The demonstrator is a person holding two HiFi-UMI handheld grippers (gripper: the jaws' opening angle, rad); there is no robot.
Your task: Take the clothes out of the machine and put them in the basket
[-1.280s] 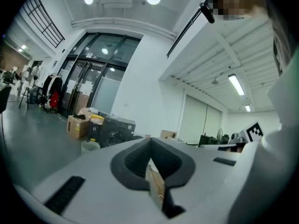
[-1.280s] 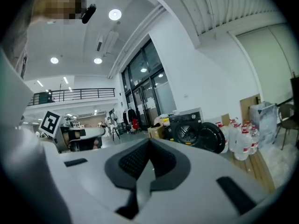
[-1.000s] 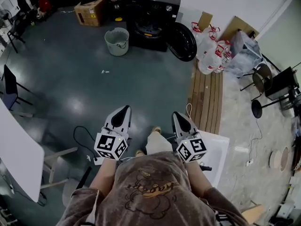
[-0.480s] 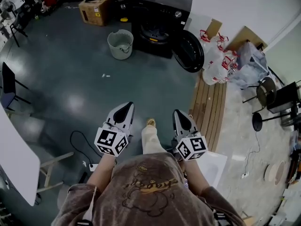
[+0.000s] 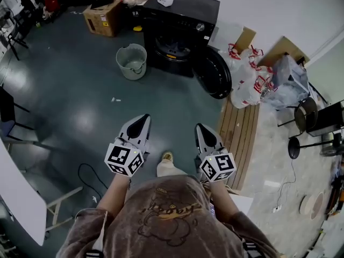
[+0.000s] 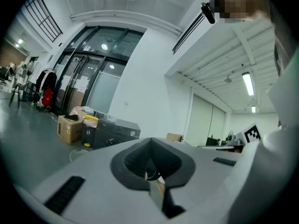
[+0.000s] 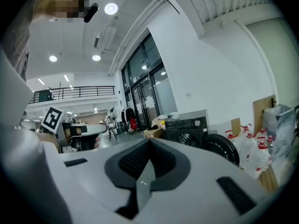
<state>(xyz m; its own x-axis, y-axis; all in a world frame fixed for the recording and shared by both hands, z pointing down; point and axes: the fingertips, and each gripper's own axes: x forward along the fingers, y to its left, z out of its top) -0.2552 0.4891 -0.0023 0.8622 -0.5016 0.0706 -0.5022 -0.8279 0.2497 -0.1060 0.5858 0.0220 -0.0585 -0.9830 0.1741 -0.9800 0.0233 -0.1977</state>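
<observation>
Washer [image 5: 180,28] showing blk; bucket [image 5: 132,61] looking pale grey-green. Floor [image 5: 70,101] reading dark teal. Box [image 5: 105,16] showing brown, bags [image 5: 246,82] wht w/ red handles. Person wearing brown shirt [image 5: 177,198] w/ printed cartoon. Left gripper [image 5: 142,122] & right gripper [image 5: 202,129] showing grey, cubes blk/wht squares.

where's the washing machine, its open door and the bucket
washing machine [image 5: 189,8]: head view, its black top
open door [image 5: 214,73]: head view, middle of the round door
bucket [image 5: 130,73]: head view, its outer wall
</observation>
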